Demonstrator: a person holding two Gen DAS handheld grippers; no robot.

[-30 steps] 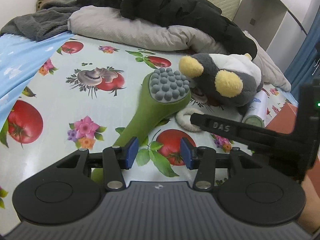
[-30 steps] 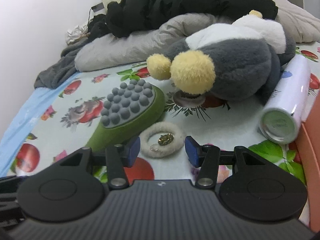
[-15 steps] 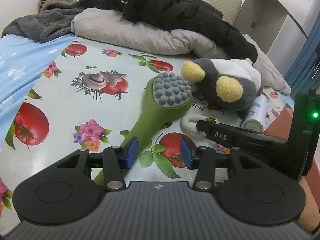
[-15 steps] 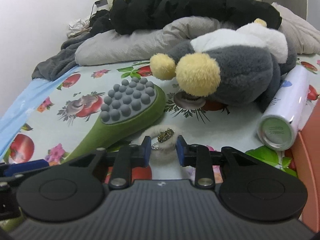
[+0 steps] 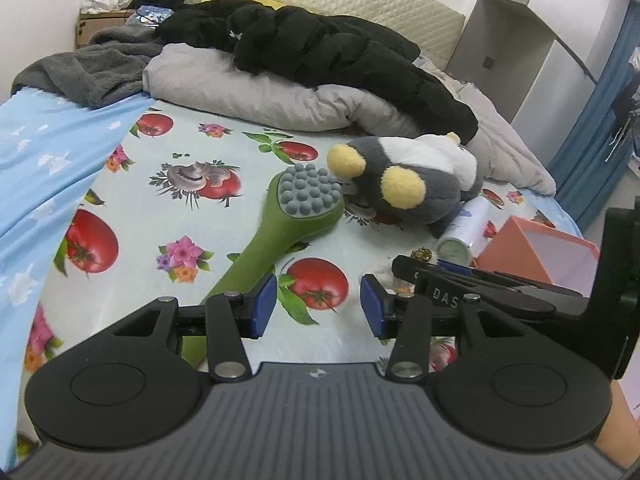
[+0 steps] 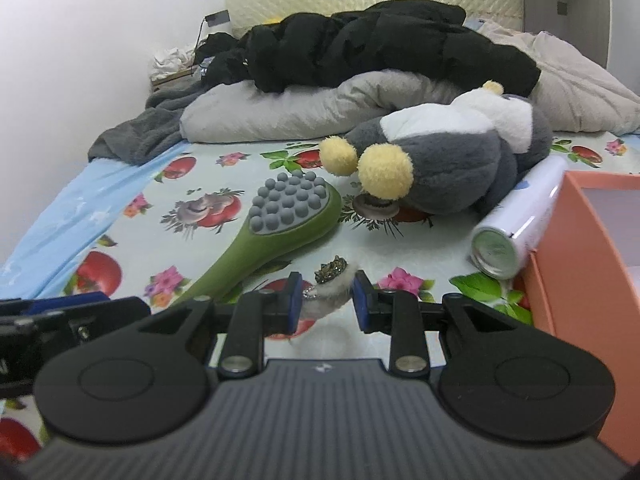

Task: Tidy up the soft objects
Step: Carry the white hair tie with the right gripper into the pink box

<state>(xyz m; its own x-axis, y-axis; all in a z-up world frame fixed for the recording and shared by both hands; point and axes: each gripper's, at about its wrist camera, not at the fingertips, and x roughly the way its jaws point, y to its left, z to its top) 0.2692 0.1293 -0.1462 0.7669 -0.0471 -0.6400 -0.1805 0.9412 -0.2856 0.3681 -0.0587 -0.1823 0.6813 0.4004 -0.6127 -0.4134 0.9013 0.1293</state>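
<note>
A: Right gripper (image 6: 323,300)?
B: Clamped on white scrunchie (image 6: 328,294), lifted off sheet (image 6: 224,184), beside green massager (image 6: 280,232).
A: Left gripper (image 5: 318,306)?
B: Spread apart, gripping nothing. Hovering over sheet, near massager handle.
A: Plush (image 6: 452,160)?
B: Lying behind, touching spray can (image 6: 516,220).

A green massage brush (image 6: 280,232) with grey nubs lies on the fruit-print sheet (image 6: 200,184), head toward 1 o'clock. A white spray can (image 6: 516,224) lies at 3 o'clock, touching the salmon box (image 6: 576,264). A black jacket (image 5: 328,48) rests on the grey duvet (image 5: 248,92) at 12 o'clock
</note>
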